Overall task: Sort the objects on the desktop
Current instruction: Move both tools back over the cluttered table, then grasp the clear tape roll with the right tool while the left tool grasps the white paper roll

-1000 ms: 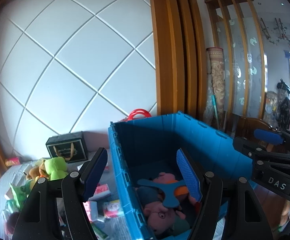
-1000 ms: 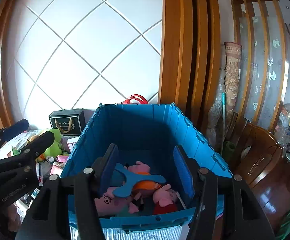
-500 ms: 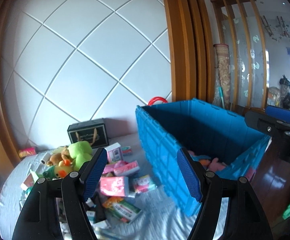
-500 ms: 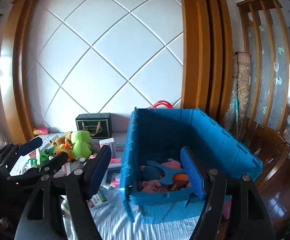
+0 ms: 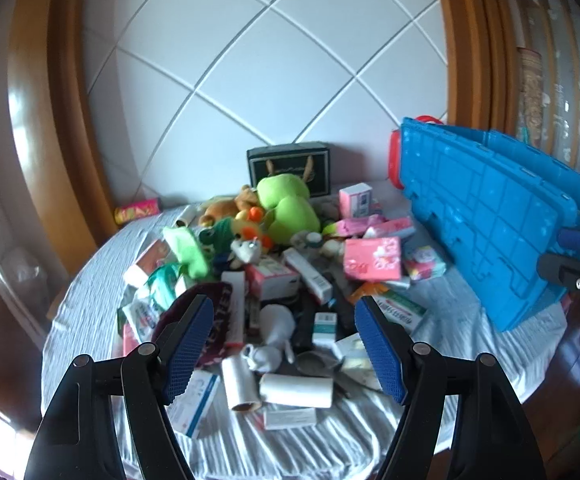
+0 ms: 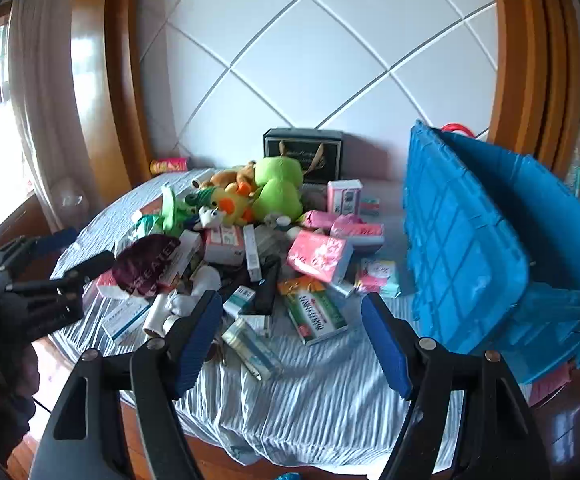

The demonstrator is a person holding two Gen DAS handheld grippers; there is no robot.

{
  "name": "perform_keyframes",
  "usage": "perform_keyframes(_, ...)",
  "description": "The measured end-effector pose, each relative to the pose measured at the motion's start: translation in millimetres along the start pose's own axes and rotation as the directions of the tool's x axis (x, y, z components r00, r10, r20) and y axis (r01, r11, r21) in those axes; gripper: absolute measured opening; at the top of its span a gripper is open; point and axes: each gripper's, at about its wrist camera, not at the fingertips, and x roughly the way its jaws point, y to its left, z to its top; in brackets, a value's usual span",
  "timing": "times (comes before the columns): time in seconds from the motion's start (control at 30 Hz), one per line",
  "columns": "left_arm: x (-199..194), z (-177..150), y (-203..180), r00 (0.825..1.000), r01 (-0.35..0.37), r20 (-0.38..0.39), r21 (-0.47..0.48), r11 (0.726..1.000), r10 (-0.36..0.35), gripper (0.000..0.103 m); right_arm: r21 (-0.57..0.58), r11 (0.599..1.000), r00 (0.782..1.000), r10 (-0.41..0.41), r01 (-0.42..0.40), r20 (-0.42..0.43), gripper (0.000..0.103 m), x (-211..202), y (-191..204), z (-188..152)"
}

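A heap of small objects covers the round table: a green plush toy, pink packets, medicine boxes, white rolls and a dark red pouch. A blue crate stands at the table's right side. My left gripper hangs open above the near part of the heap, empty. My right gripper is open over the table's front, empty too. Each gripper shows at the edge of the other's view.
A black gift box stands against the white quilted wall. A pink-and-yellow can lies at the far left of the table. Wooden frames flank the wall. Dark wooden floor lies to the right, beyond the table's edge.
Both grippers have swung left and back from over the blue crate with its pink plush toys; they now face the heap on the table, and the crate sits at the right.
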Motion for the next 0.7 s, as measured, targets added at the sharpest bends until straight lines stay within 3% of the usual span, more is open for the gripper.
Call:
perform_keyframes(0.17, 25, -15, 22, 0.999, -0.026, -0.044, -0.019, 0.999, 0.025, 0.073, -0.086, 0.993, 0.991, 0.069, -0.079, -0.116, 0.072, 59, 13, -25)
perform_keyframes(0.37, 68, -38, 13, 0.991, -0.001, -0.132, -0.025, 1.000, -0.002, 0.073, -0.178, 0.968, 0.957, 0.127, -0.177, -0.261, 0.072, 130, 26, -56)
perform_keyframes(0.47, 98, -53, 5, 0.977, -0.004, -0.211, -0.047, 0.999, -0.006, 0.073, -0.217, 0.949, 0.932, 0.147, -0.227, -0.331, 0.072, 165, 33, -70)
perform_keyframes(0.7, 148, -84, -12, 0.938, -0.038, -0.348, -0.112, 0.993, -0.003, 0.073, -0.278, 0.917, 0.898, 0.154, -0.285, -0.411, 0.072, 225, 28, -85)
